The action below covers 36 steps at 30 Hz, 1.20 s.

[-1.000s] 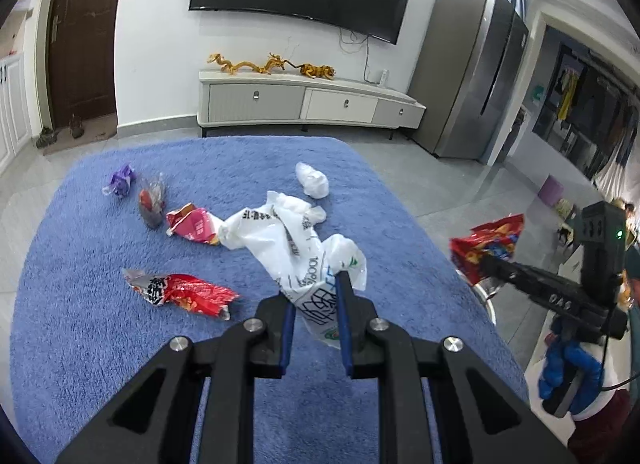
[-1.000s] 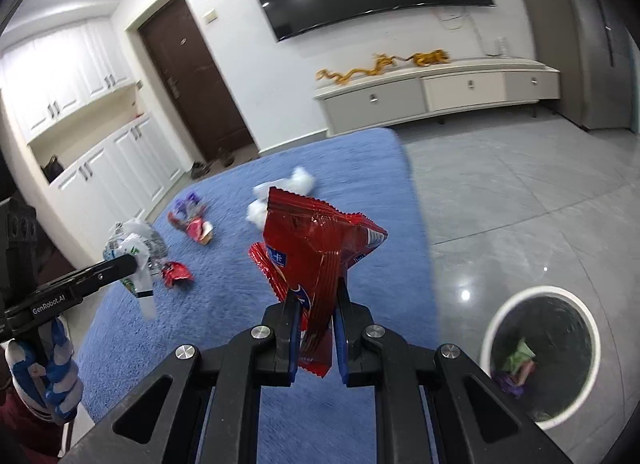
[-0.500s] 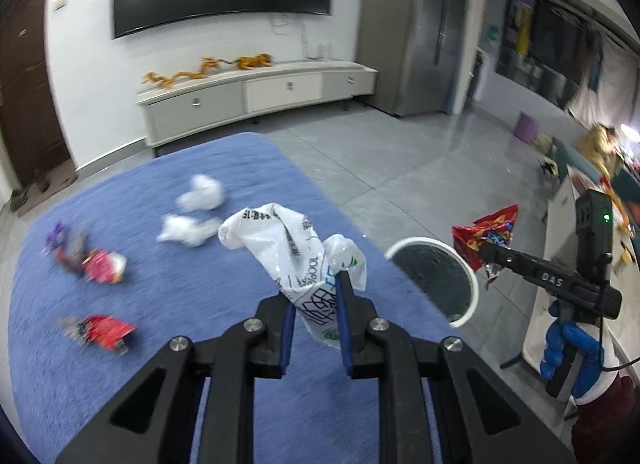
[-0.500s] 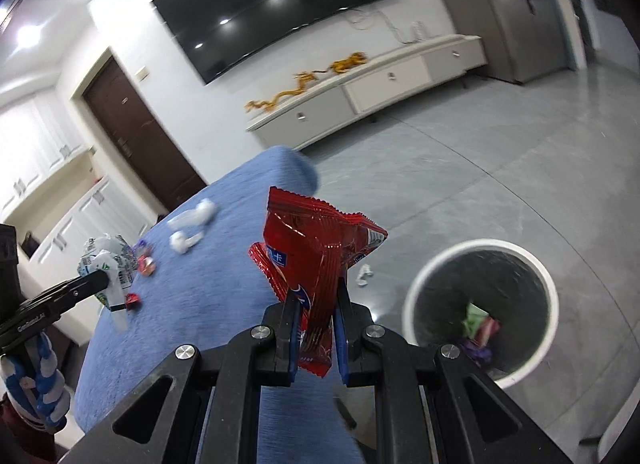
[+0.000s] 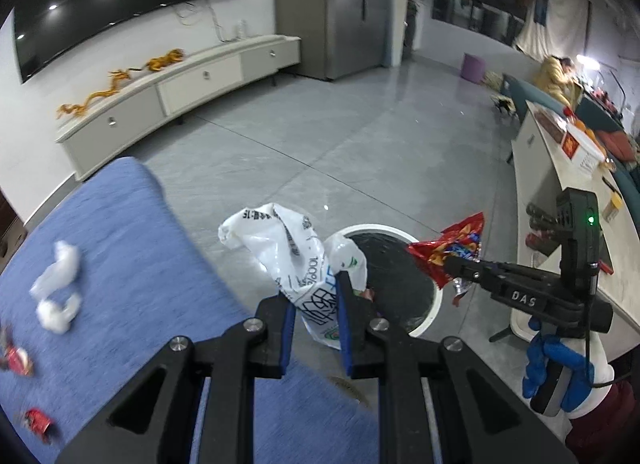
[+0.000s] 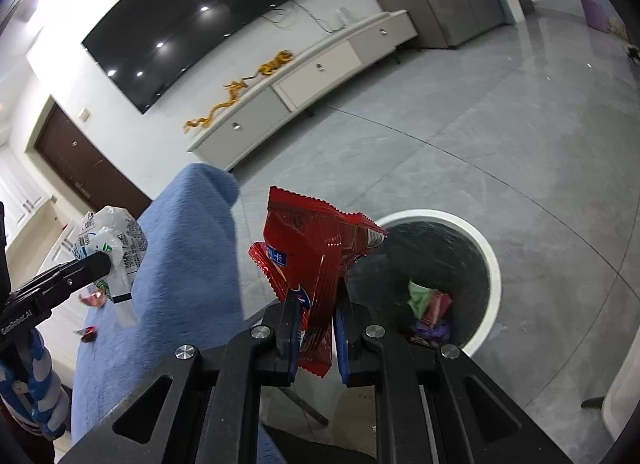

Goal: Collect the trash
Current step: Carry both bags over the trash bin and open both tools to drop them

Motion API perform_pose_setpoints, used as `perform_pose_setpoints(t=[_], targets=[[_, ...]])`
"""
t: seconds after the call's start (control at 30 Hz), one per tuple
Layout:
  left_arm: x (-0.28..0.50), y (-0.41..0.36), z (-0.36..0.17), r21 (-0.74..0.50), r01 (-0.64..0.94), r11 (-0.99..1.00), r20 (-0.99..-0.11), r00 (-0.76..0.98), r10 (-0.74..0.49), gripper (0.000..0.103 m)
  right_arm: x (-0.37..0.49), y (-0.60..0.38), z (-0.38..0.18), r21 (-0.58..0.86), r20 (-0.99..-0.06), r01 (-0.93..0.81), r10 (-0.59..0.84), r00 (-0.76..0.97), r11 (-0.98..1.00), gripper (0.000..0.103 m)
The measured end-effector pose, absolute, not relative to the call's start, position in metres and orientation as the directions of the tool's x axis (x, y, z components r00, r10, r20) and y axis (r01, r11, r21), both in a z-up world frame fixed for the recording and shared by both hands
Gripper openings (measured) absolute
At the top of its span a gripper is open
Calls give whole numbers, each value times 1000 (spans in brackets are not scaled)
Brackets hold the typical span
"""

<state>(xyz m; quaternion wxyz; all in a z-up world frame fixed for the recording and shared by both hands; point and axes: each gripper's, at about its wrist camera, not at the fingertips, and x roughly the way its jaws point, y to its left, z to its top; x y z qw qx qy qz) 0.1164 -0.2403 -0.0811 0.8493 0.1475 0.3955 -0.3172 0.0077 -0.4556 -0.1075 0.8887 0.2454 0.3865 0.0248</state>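
My left gripper is shut on a crumpled white plastic bag with dark print, held at the edge of the blue table, just left of the white-rimmed trash bin on the floor. My right gripper is shut on a red snack wrapper, held just left of the bin, which has trash inside. The right gripper and its wrapper show in the left wrist view over the bin's right rim. The left gripper with the bag shows at the left of the right wrist view.
White crumpled tissues and red wrappers lie on the blue table. A grey tiled floor surrounds the bin. A white TV cabinet stands at the far wall. A white counter is at the right.
Both grippers have swung right, away from the table toward the bin, each still holding its trash. The bin now lies close beside both of them.
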Motion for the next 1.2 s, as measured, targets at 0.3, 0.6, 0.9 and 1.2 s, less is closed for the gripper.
perform_pose_setpoints(t=[0.3, 0.6, 0.9, 1.2], targets=[[138, -304, -117, 14, 712, 702, -813, 417, -406, 18, 23, -484, -138, 467, -716, 232, 210, 666, 854, 14], [155, -343, -141, 23, 738, 674, -839, 381, -388, 18, 40, -495, -155, 451, -745, 287, 179, 643, 845, 14], [167, -365, -148, 4, 746, 666, -846, 358, -397, 19, 49, -500, -163, 434, -763, 314, 159, 627, 844, 18], [171, -373, -153, -28, 751, 660, -853, 326, -407, 20, 38, -505, -167, 422, -775, 355, 129, 619, 834, 50]])
